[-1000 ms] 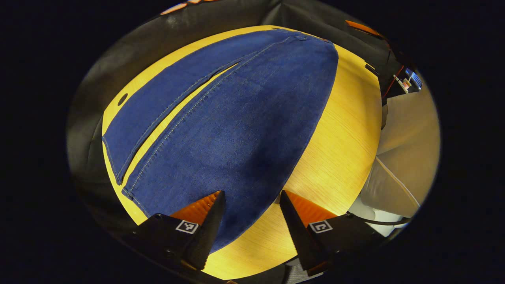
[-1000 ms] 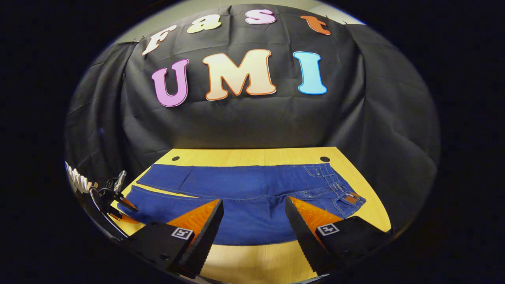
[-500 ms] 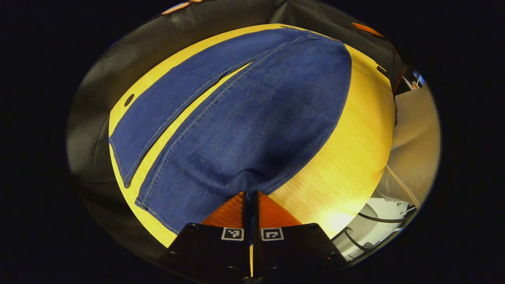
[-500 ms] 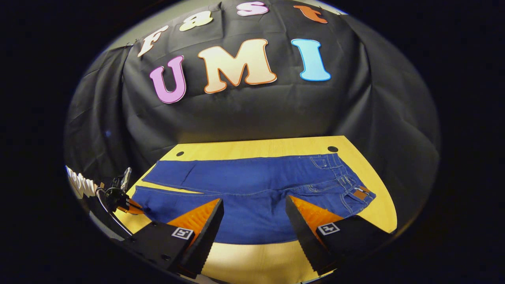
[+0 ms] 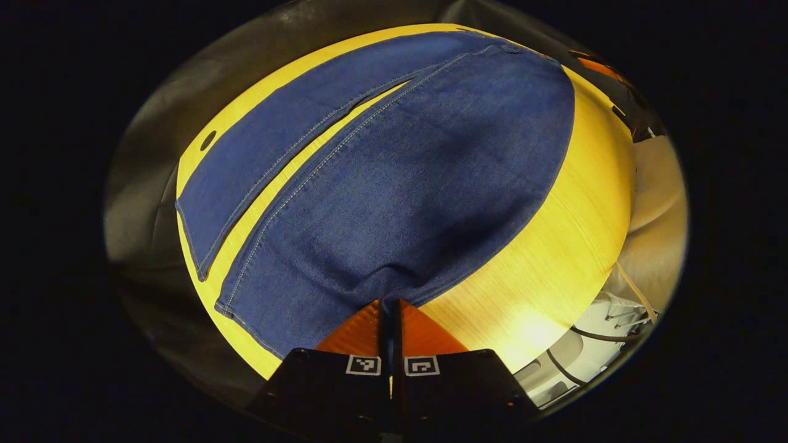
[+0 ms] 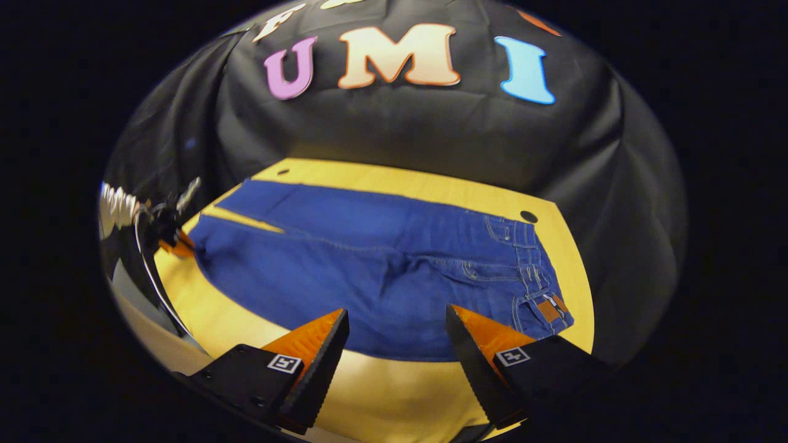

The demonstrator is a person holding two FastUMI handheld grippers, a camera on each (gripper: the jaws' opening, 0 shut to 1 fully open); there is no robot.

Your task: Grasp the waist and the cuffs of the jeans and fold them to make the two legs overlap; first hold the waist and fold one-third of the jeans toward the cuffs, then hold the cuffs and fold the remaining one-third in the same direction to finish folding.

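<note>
Yellow worktop (image 6: pixel 394 178) bore jeans (image 6: pixel 369 264) lengthwise; left gripper (image 5: pixel 390 304) pinched the cuff; right gripper (image 6: pixel 397 344) gaped, waist just ahead-right.

Left tongs (image 5: pixel 390 307) showing wedge-shaped fingers with ribbed inner faces, black housing blocks behind them, each carrying a small square black-and-white marker tag, right tongs (image 6: pixel 397 344) wearing the same wedge fingers and tags, dark cable looping behind the far unit

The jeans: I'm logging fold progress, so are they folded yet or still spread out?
Spread out. The jeans lie flat on the table, both legs side by side, a strip of table showing between them near the cuffs.
</note>
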